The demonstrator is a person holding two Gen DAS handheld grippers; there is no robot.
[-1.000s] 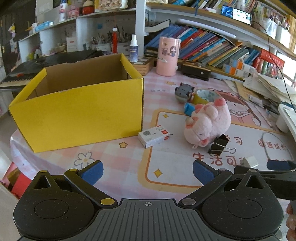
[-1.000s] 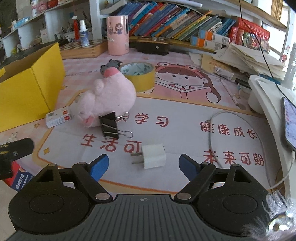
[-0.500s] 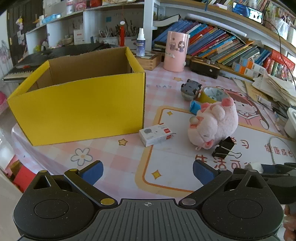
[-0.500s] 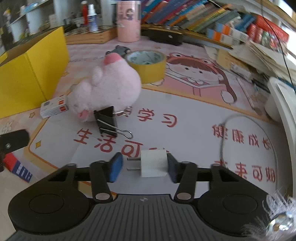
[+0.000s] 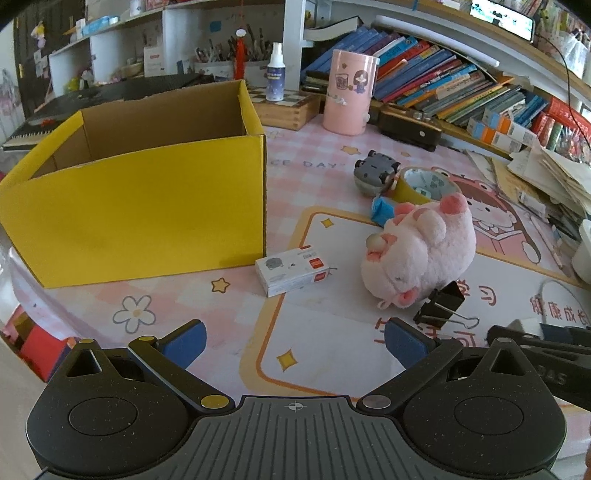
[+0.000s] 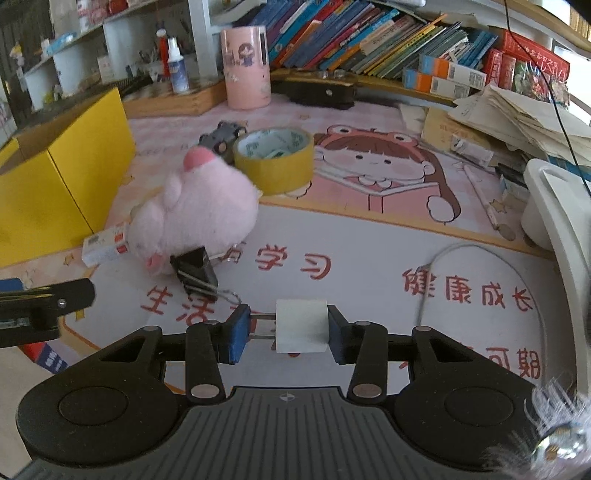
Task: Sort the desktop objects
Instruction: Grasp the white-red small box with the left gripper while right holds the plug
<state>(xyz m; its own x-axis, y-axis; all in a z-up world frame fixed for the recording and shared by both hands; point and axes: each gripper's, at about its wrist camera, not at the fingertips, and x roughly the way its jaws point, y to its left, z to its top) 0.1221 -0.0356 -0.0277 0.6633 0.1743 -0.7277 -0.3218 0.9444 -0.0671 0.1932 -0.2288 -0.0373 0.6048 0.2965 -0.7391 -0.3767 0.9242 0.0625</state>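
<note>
Nearest, the right tool [image 6: 283, 332] had just closed its jaws on the white plug adapter [image 6: 301, 330], one pad flat against the white body, the other at the tips of its metal prongs, over the printed mat on the bench [image 6: 369, 236]. The left tool [image 5: 294, 338] stood with its blue pads wide apart and nothing between them, above the mat's near left corner. Just beyond the adapter lay a black binder clip [image 6: 194, 275], touching the pink plush toy [image 6: 195, 218]. Left of the plush sat a small white box [image 5: 293, 271], near the corner of the open yellow cardboard box [image 5: 140, 214]. Farther back stood a yellow tape roll [image 6: 274, 159] beside what looked like a small grey toy car [image 5: 376, 173], its shape unclear. Farthest, a pink cylindrical holder [image 6: 246, 66] stood before a shelf of books [image 6: 369, 33].
</note>
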